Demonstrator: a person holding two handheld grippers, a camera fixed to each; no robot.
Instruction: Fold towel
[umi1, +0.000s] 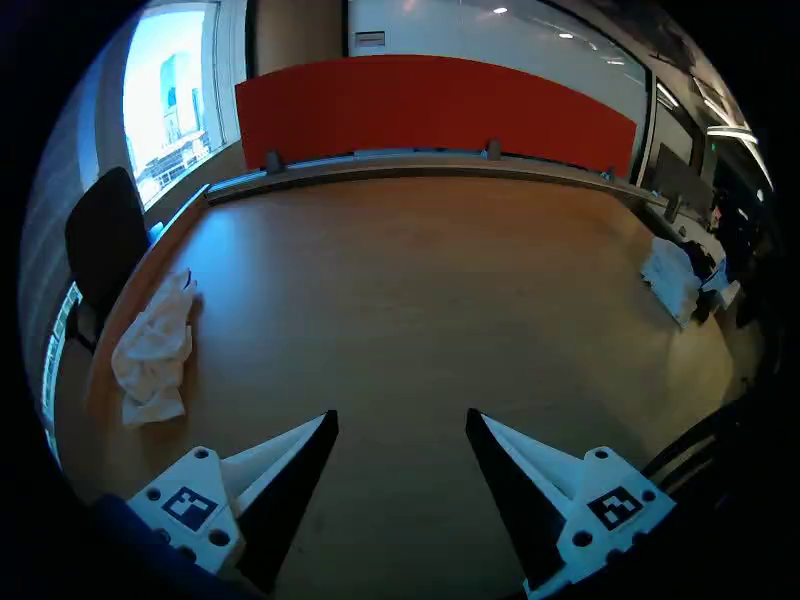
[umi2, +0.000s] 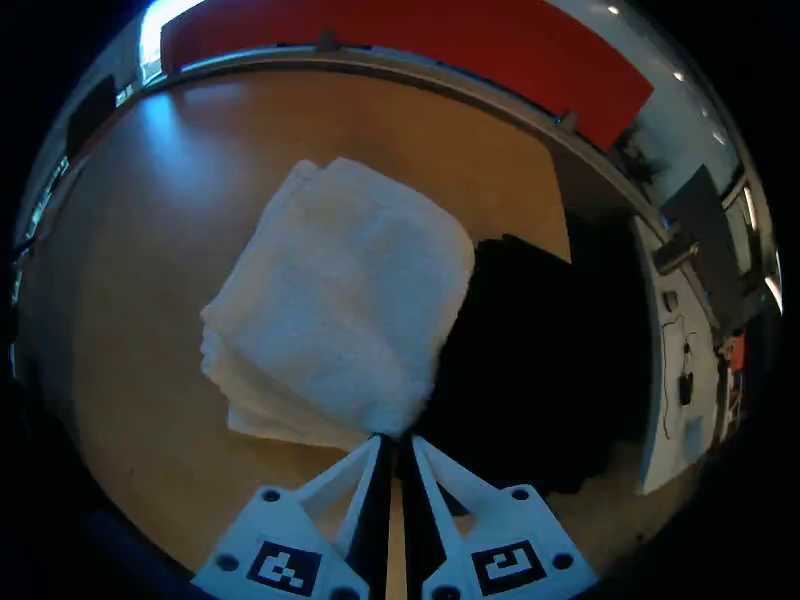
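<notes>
The left gripper (umi1: 400, 415) is held wide open above a bare wooden table (umi1: 420, 280); a crumpled towel (umi1: 155, 350) is seen lying near the table's left edge, beside a dark chair (umi1: 100, 240); a red partition (umi1: 430, 105) is set along the far side. The right gripper (umi2: 397, 440) is drawn narrow, its fingertips pinched on the near corner of a folded towel (umi2: 340, 300), which is laid on a pile (umi2: 250, 405) of white towels at the table's edge.

— What's the dark mass (umi2: 540, 370) just right of the towel (umi2: 340, 320)?
— Too dark to tell. The towel's near corner disappears between the right gripper (umi2: 398, 440) fingertips.
— The white heap (umi1: 672, 278) at the desk (umi1: 420, 300) edge?
— Too small and blurred.
</notes>
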